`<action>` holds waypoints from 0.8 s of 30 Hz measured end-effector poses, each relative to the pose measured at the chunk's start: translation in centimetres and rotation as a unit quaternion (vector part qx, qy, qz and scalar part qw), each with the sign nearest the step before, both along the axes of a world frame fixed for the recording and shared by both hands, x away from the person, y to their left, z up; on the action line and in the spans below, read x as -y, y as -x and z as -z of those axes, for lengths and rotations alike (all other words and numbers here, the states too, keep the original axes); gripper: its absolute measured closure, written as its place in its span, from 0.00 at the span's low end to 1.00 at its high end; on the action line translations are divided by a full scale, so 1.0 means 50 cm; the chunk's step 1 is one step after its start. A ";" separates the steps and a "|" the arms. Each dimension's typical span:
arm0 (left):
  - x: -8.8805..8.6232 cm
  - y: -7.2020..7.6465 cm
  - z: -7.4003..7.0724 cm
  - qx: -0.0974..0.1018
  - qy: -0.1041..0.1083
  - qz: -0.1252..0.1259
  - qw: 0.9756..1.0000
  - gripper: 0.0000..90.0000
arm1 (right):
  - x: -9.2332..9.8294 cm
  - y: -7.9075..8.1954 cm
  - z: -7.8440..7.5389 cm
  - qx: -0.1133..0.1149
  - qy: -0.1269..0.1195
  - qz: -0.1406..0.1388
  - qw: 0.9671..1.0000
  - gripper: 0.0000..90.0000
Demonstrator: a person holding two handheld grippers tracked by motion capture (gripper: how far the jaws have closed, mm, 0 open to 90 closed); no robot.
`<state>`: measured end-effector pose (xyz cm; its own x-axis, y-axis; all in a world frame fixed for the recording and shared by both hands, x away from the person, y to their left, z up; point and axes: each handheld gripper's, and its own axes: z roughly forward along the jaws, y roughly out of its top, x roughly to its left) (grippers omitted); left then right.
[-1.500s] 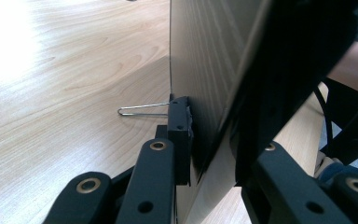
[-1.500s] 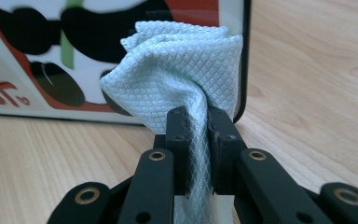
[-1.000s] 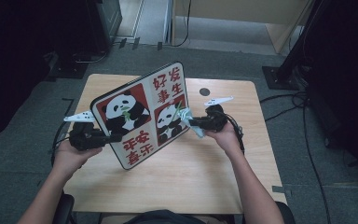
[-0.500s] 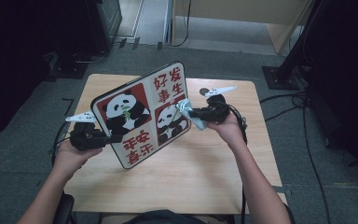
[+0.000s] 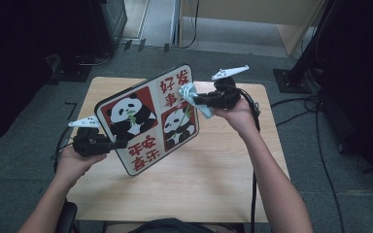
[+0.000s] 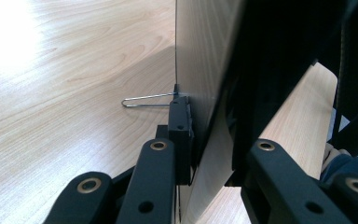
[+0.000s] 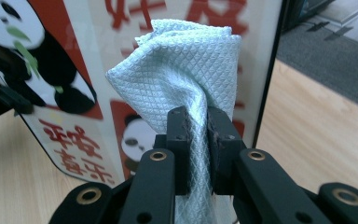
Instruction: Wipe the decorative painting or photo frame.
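Two tongs, left (image 5: 108,143) pinching panda board (image 5: 148,119) edge, right (image 5: 200,101) pinching pale cloth (image 5: 194,97) against it

Each black hand-held gripper (image 5: 200,99) has brass-ringed screws and a grey plate.

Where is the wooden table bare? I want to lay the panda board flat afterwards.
The light wooden table is bare in front, between the person's two forearms, and along its right edge. A small dark round mark sits at the far right corner. It is crowded above the middle, where the left gripper holds the square panda picture board upright and the right gripper presses a pale blue cloth against it.
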<state>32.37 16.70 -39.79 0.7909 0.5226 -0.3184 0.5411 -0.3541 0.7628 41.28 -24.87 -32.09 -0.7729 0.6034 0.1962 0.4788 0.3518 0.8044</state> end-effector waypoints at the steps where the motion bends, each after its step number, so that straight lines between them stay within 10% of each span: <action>1: 0.000 0.000 0.000 0.000 0.000 0.000 1.000 0.88 | -0.004 -0.003 -0.010 0.003 0.001 -0.001 1.000 0.90; 11: 0.000 0.000 0.000 0.001 0.001 0.001 1.000 0.88 | -0.055 -0.023 -0.094 0.043 -0.001 -0.011 0.999 0.90; 24: -0.002 -0.002 0.001 -0.001 0.002 0.004 1.000 0.88 | -0.079 -0.036 -0.041 0.032 0.014 -0.010 0.999 0.90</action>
<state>32.45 16.77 -39.83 0.7946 0.5144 -0.3224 0.5395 -0.3551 0.7634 43.09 -20.92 -30.03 -0.7958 0.5917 0.1291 0.4185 0.3833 0.8234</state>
